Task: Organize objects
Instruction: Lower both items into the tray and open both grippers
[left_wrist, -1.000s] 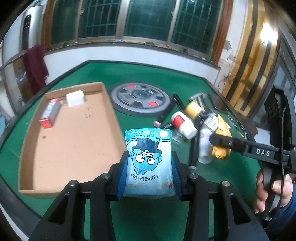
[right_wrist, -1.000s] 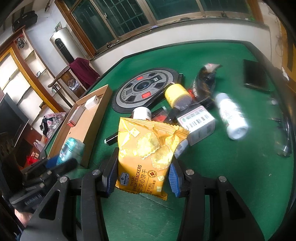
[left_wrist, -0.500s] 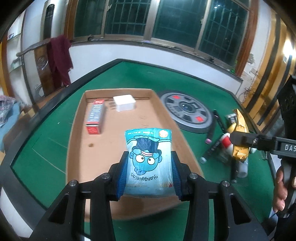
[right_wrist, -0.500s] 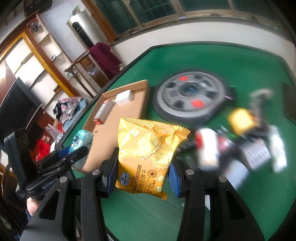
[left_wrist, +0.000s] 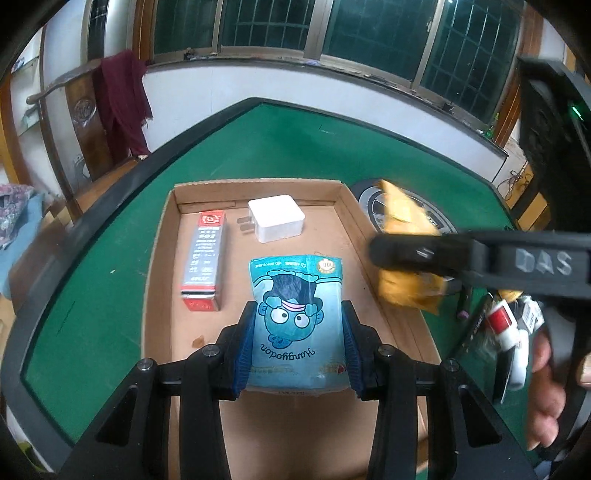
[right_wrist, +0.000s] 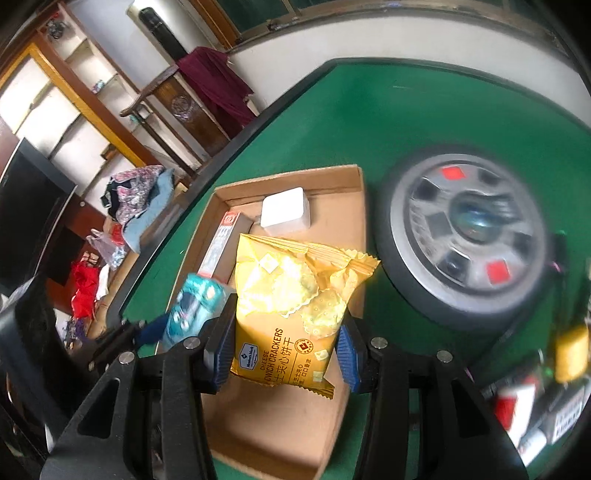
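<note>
L gripper (left_wrist: 298, 343): pressed onto blue snack pouch (left_wrist: 295, 317), blue pads on both side edges; pouch is held upright-ish, cartoon face toward cam.
R gripper (right_wrist: 284, 347): pinched on yellow cracker pack (right_wrist: 295, 306), pads at lower sides; pack top is left free and crinkled.
Tray (left_wrist: 162, 236): cardboard, shallow; seen directly below/ahead of L tips, and below R tips in R view.
In tray already: red/grey box (left_wrist: 204, 262), ahead-left of L tips; white charger (left_wrist: 276, 218), ahead of L tips, near far wall.
Pouch posn: above tray floor, nearer the front end; contact w/ floor can't be told.
Cracker pack posn: in L view it's seen at right of L tips, over tray's right wall (left_wrist: 364, 236); in R view, over tray interior.
Step (judged): both packs are being carried to tray, drop not yet done.
Left on table: grey disc (right_wrist: 469, 236) ahead-right of R tips; bottles/small boxes (right_wrist: 532, 398) at far right, blurred.
Risk 1: the two grippers are close together, so a clash is possible if both are lowered at once.
Risk 2: cracker pack may be dropped across right wall & left half out of tray.
Risk 3: pouch may be set onto red/grey box if released too far ahead-left.
Risk 4: soft packs may be crushed or may slip, as only their edges are gripped.
</note>
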